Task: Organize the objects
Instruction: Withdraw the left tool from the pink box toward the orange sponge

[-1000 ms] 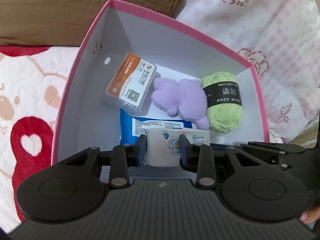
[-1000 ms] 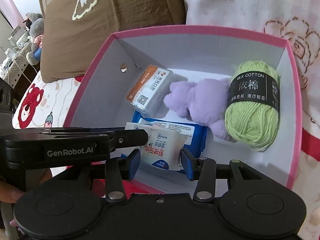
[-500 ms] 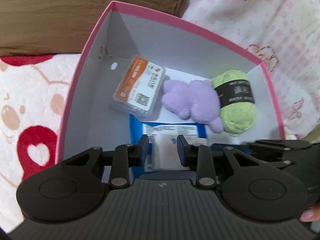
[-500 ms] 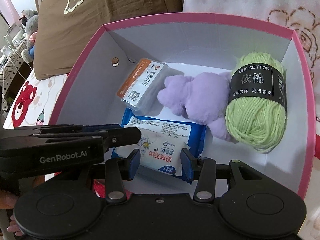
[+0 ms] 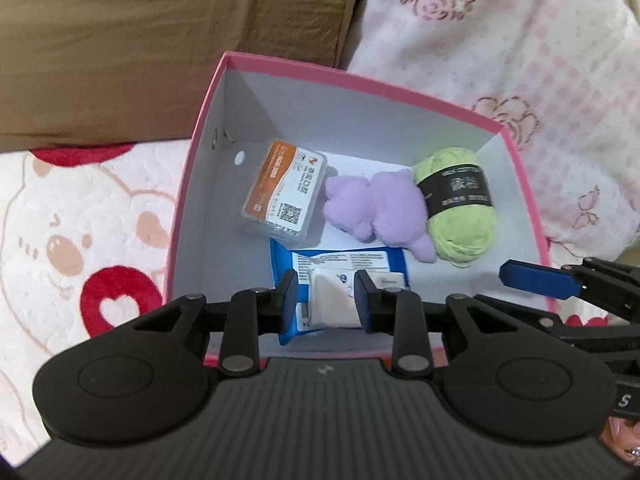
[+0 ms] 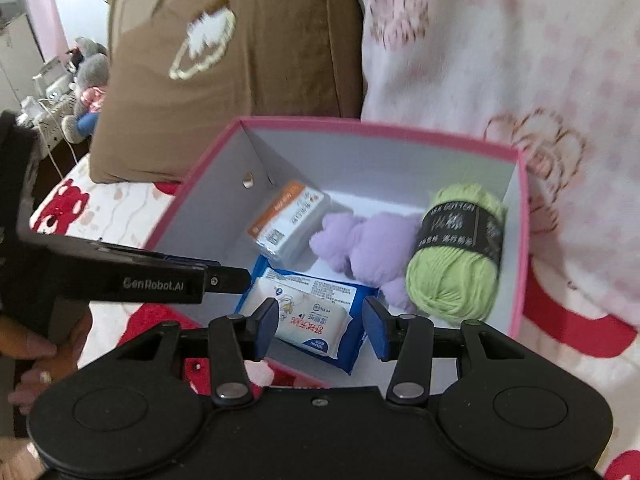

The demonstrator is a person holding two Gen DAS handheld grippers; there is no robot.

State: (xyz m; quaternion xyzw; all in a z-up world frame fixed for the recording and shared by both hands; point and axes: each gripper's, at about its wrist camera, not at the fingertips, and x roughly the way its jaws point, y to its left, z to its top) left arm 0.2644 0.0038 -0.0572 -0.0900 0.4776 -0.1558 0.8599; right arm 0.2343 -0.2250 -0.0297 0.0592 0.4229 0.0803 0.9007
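A pink box [image 5: 360, 88] [image 6: 376, 128] with white walls holds an orange-labelled clear case [image 5: 284, 196] [image 6: 288, 220], a purple plush toy [image 5: 376, 208] [image 6: 364, 244], a green yarn ball [image 5: 460, 208] [image 6: 456, 256], a blue wipes pack [image 5: 340, 260] [image 6: 320, 292] and a white tissue pack [image 5: 332, 304] [image 6: 308, 320] lying on it. My left gripper [image 5: 326, 300] is open above the box's near edge, the tissue pack seen between its fingers. My right gripper [image 6: 320, 328] is open and empty, raised above the box's near side.
The box sits on a bed with a white and red cartoon blanket [image 5: 80, 248]. A brown pillow [image 5: 160, 40] lies behind it and a pink floral quilt [image 5: 520, 60] to the right. Plush toys and furniture [image 6: 80, 80] stand at the far left.
Both grippers have pulled back and up from the box. The white tissue pack has been let go and lies on the blue wipes pack.
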